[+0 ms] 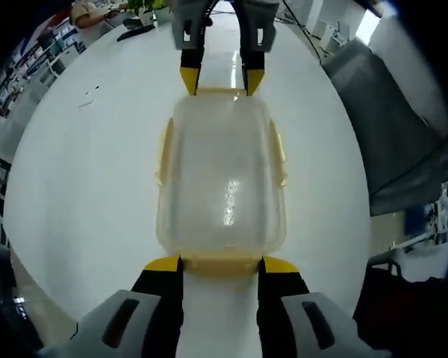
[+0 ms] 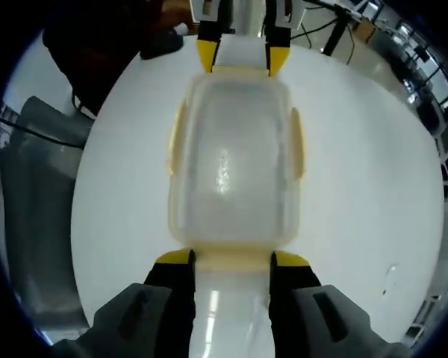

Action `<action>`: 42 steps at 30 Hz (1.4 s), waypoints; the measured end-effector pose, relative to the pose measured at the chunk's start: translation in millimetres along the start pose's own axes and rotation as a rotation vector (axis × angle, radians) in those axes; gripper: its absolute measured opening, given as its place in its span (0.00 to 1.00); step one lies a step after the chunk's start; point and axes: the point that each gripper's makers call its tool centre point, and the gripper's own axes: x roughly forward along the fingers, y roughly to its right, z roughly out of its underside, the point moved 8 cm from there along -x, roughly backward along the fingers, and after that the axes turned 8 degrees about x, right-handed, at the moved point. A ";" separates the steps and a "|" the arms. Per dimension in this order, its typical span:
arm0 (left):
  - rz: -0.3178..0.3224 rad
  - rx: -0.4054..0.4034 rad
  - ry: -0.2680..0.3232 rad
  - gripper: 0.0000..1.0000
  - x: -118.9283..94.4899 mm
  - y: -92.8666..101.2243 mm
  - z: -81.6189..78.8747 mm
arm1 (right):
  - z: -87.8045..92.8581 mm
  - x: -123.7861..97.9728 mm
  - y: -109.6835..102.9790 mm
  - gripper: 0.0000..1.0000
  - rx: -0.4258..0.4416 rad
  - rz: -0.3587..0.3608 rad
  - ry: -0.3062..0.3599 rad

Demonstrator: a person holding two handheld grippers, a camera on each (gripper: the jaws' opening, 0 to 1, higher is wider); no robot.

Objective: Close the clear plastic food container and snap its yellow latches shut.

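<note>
Clear plastic food container (image 1: 222, 175) sits flat on the white table (image 1: 82, 186), lid on, lying lengthwise between the two grippers. Four yellow latches: the two long-side latches (image 1: 164, 153) flare outward, so those look unsnapped. The end latches (image 2: 231, 257) lie at the jaw tips; whether they have clicked cannot be told.

Left gripper (image 1: 221, 265) has its jaws spread, yellow tips at the near end of the container on either side of that end latch, gripping nothing. Right gripper (image 2: 231, 259) mirrors this at the opposite end, jaws parted, tips against or just beside the rim; in the left gripper view it shows at the far end (image 1: 222, 80).

Risks, as judged:
- Uneven push from the two ends could slide the light box across the smooth table.
- Pressing an end latch off-centre may let the tip slip off.
- If the lid is not seated all round, a latch forced down could pop a corner up.
- Side latches are easily overlooked.
</note>
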 end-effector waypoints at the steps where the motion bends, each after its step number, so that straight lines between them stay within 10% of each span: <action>1: -0.002 0.000 0.000 0.32 -2.7 0.4 -1.5 | 0.0 -3.0 -0.1 0.34 -0.002 0.001 0.001; 24: -0.059 0.030 0.022 0.32 -47.6 5.5 -74.6 | 44.4 -74.6 -11.3 0.35 -0.007 0.026 0.025; 42: -0.073 0.075 0.049 0.32 -32.9 0.9 -141.1 | 110.1 -88.5 -8.8 0.35 0.029 0.032 0.018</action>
